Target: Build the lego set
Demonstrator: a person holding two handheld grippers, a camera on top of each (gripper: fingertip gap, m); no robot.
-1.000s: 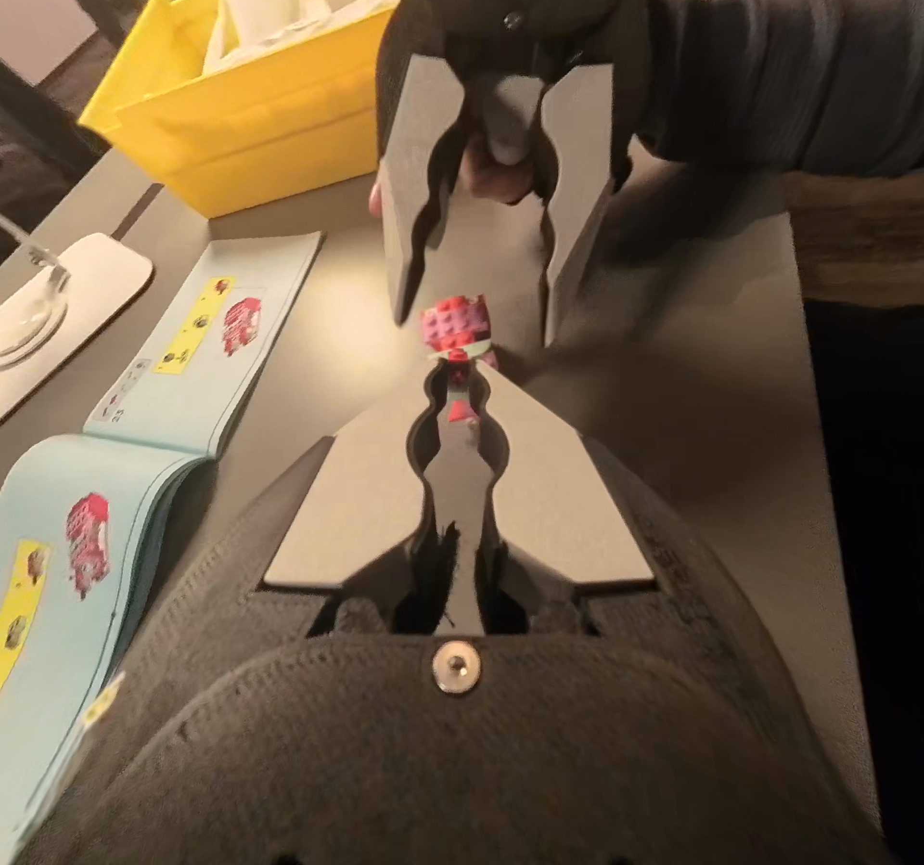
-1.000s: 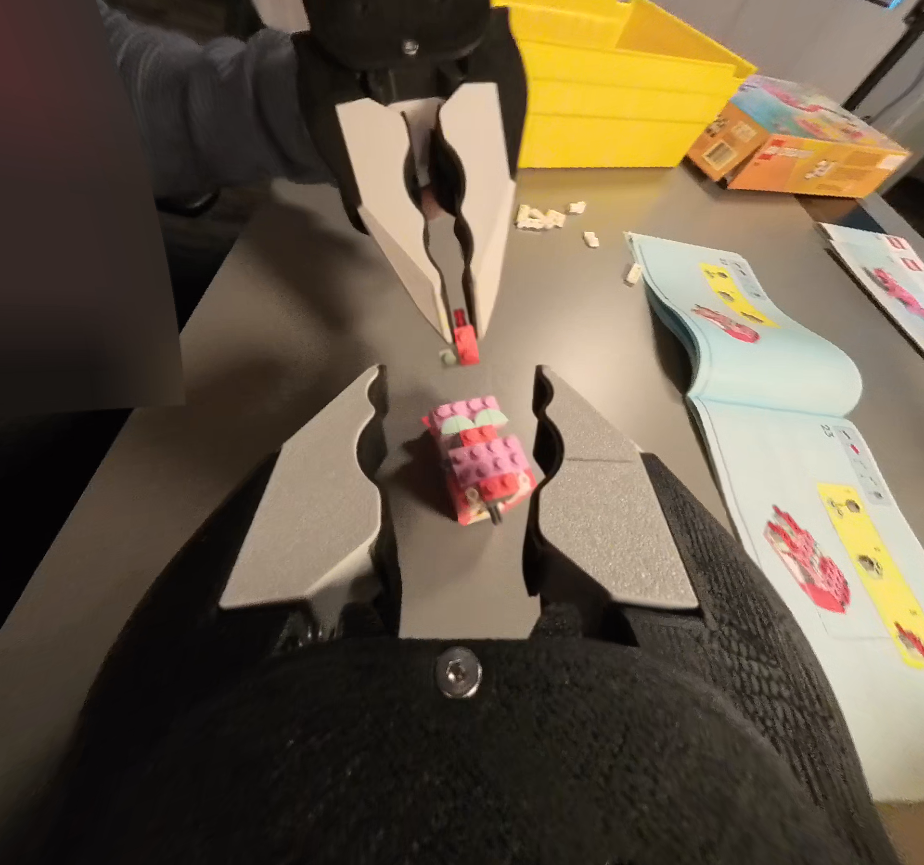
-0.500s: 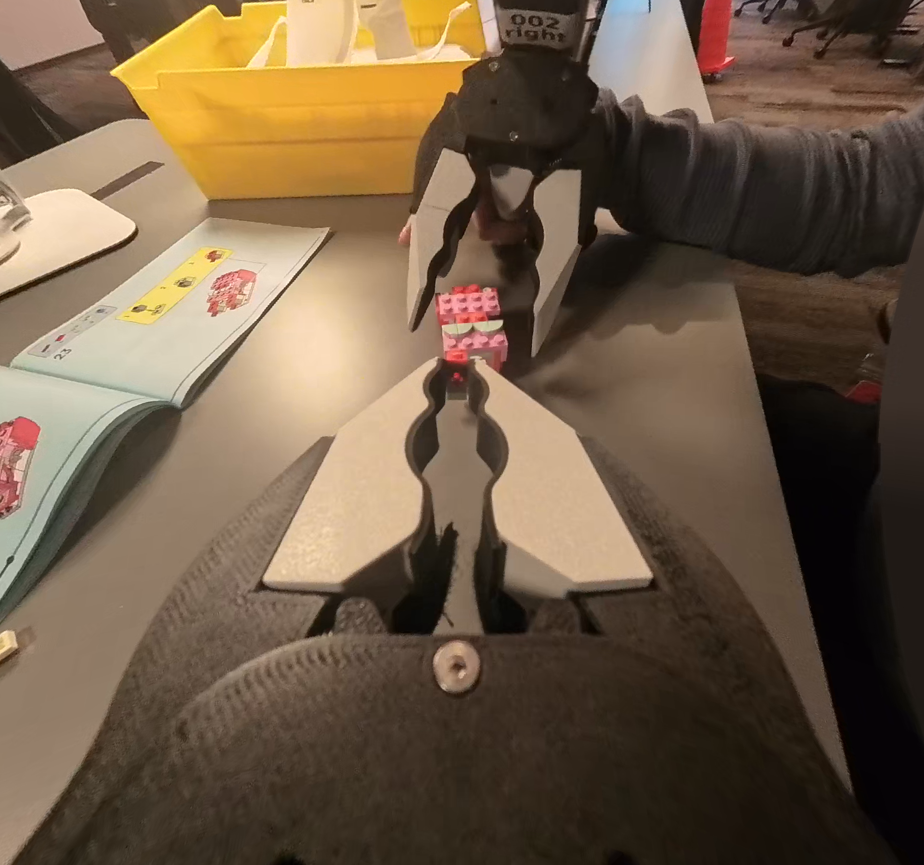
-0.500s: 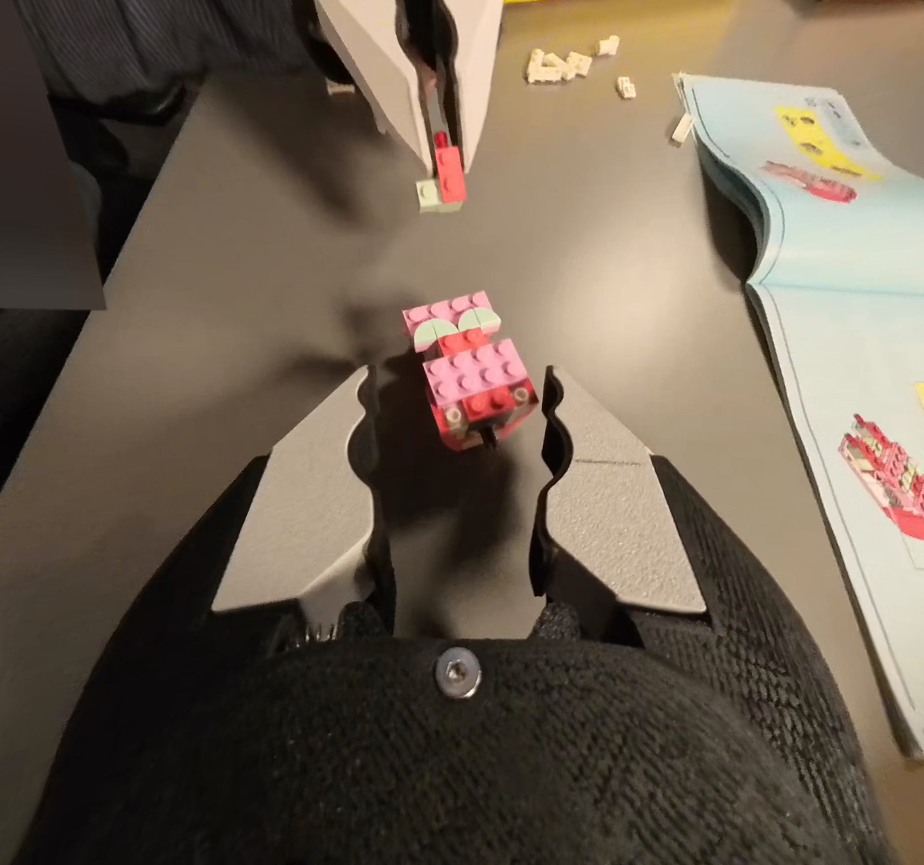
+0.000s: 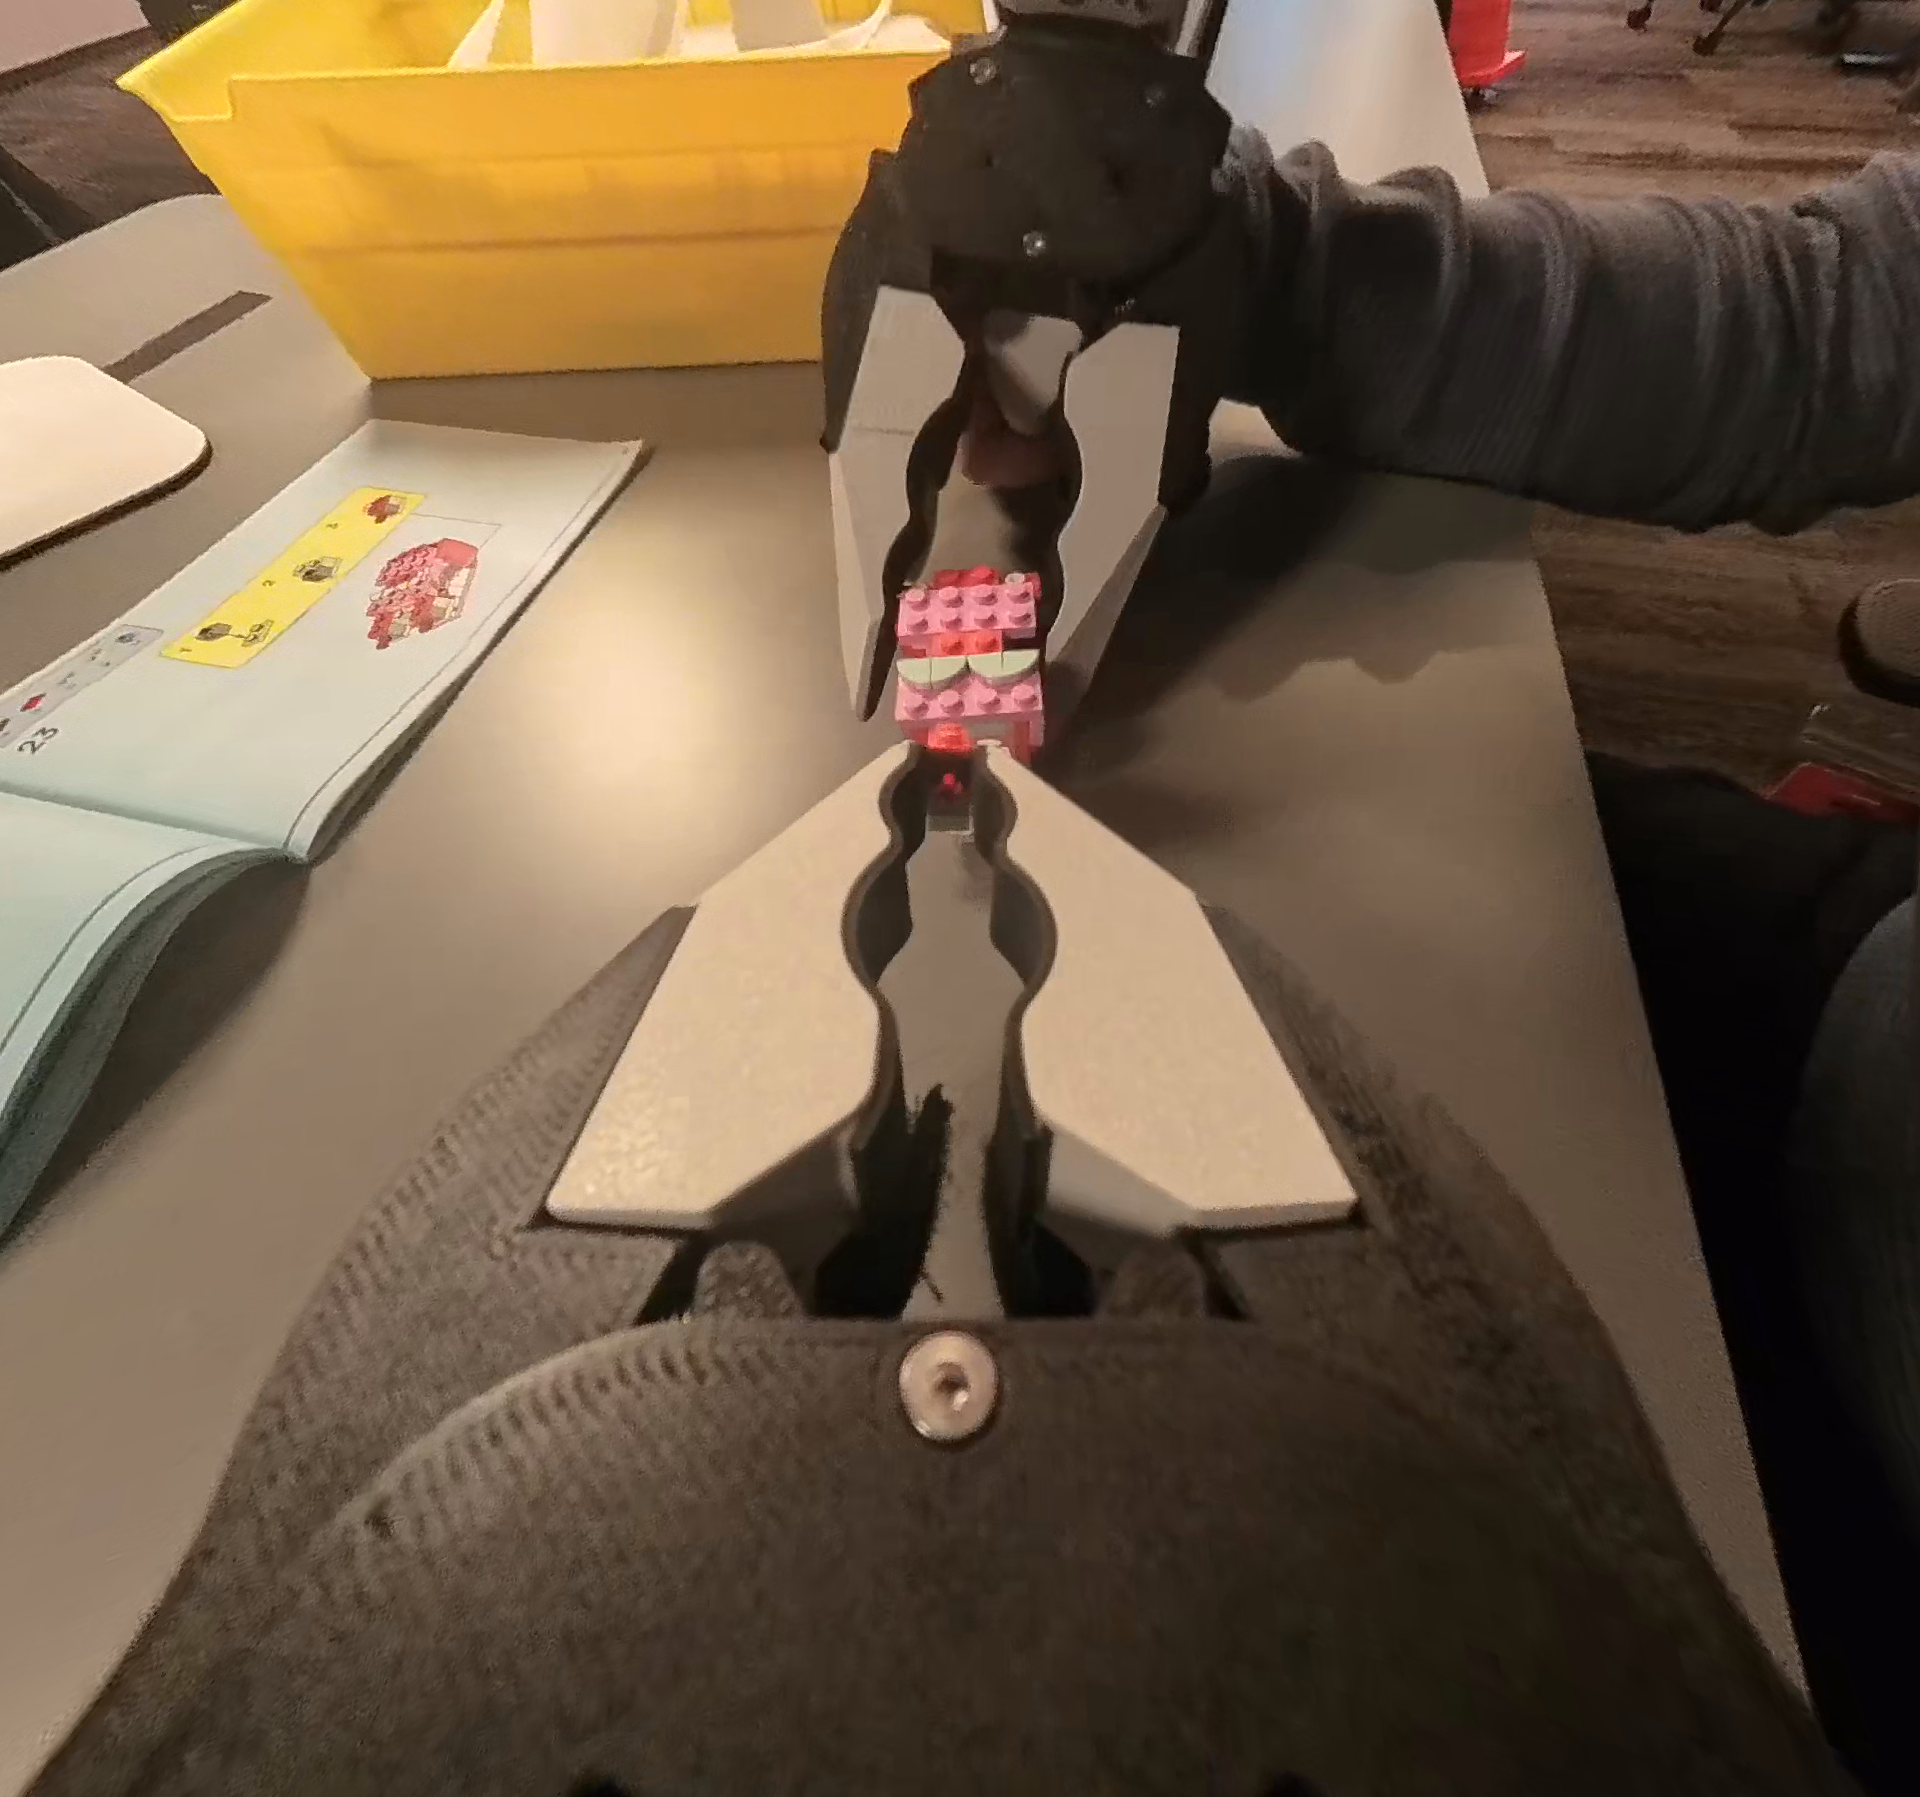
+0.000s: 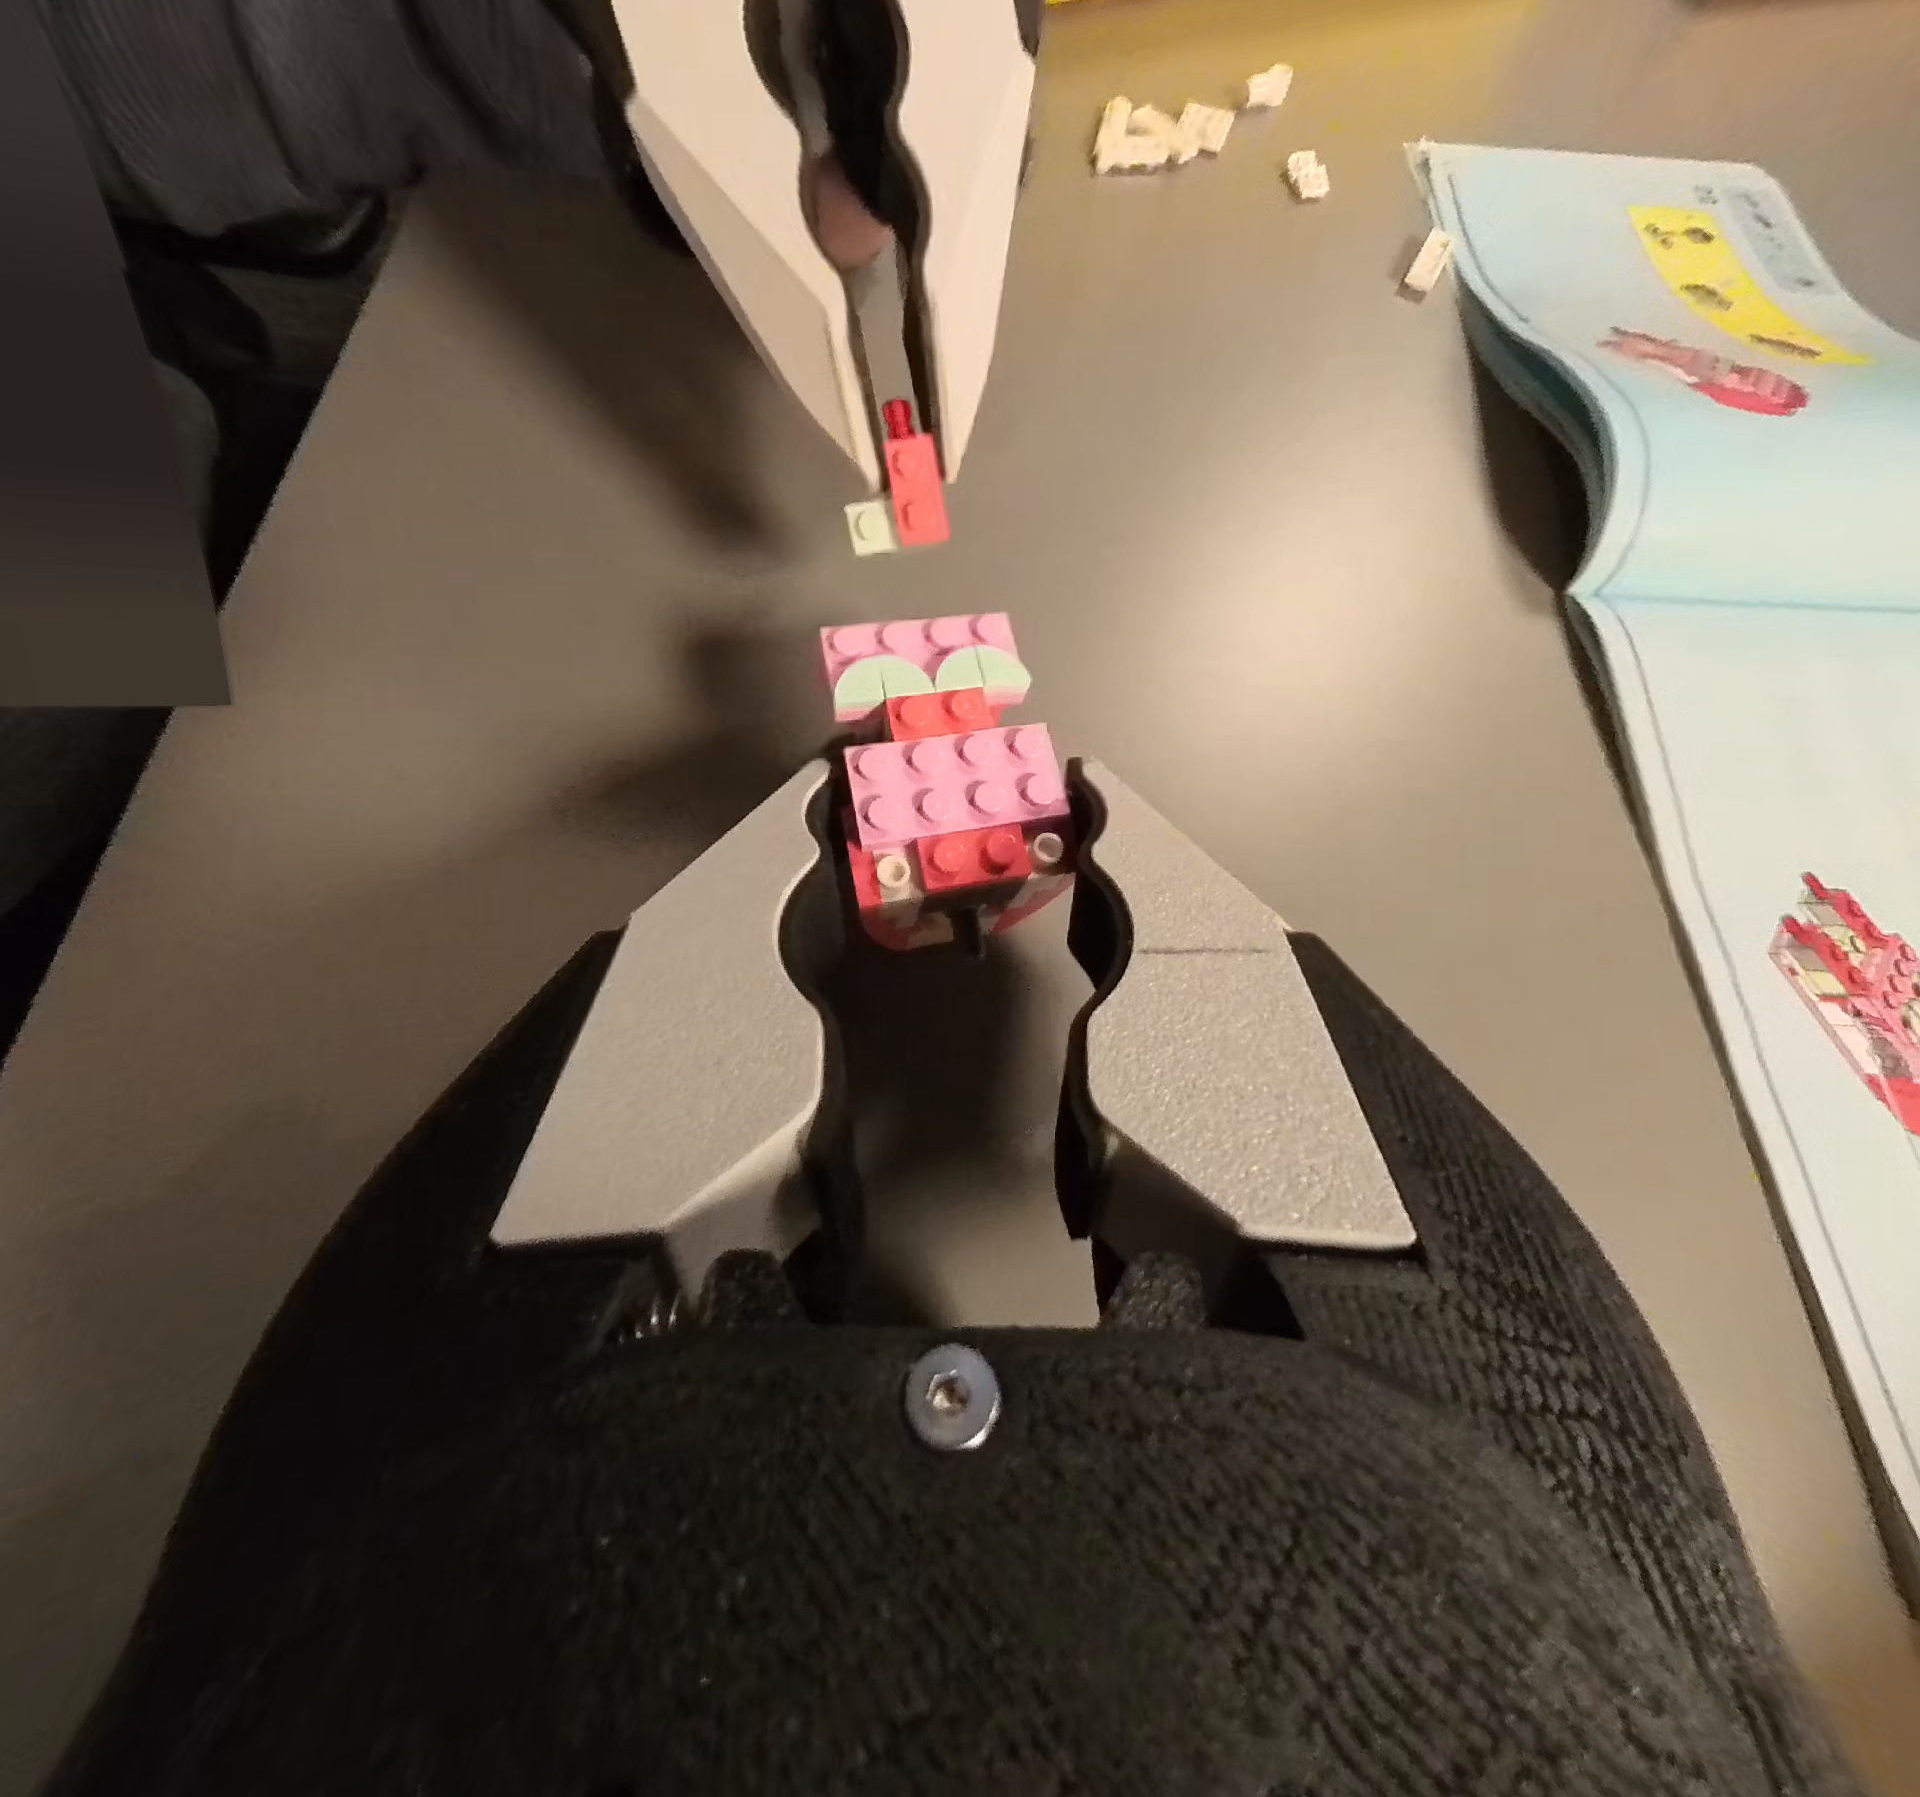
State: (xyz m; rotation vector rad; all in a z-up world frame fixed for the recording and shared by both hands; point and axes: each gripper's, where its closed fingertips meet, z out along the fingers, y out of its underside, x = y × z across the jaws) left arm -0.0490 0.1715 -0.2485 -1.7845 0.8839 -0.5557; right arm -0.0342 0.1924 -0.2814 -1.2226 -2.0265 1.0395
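1. Gripper on the right [image 6: 951, 812] stood with its two fingers against the sides of a pink-and-red brick model [image 6: 951, 812] sitting on the dark table [image 6: 1299, 604]; the pads looked pressed to the model's near block, though contact on the far side was hard to confirm.
2. Opposite it, the left gripper [image 6: 909, 480] was nearly closed, pinching a small red brick piece [image 6: 920, 495] with a pale green bit attached, held just above the table and a short way from the model's front end.
3. An uneven squeeze on the model looked the likeliest trouble: the fingers bore on only one end, so the front section with the green half-rounds [image 6: 930, 682] could twist or pop loose.
4. The red piece was gripped by its rear end only, with most of it sticking out past the fingertips; any sideways push against the model could have swivelled it or knocked it free.
5. With the two tools nose to nose, the fingertips could have collided before the bricks met.
6. An open instruction booklet [image 6: 1714, 604] lay to one side, loose white pieces [image 6: 1174, 132] were scattered near a yellow bin [image 5: 582, 178], and a stray part dropped there could have been lost among them.
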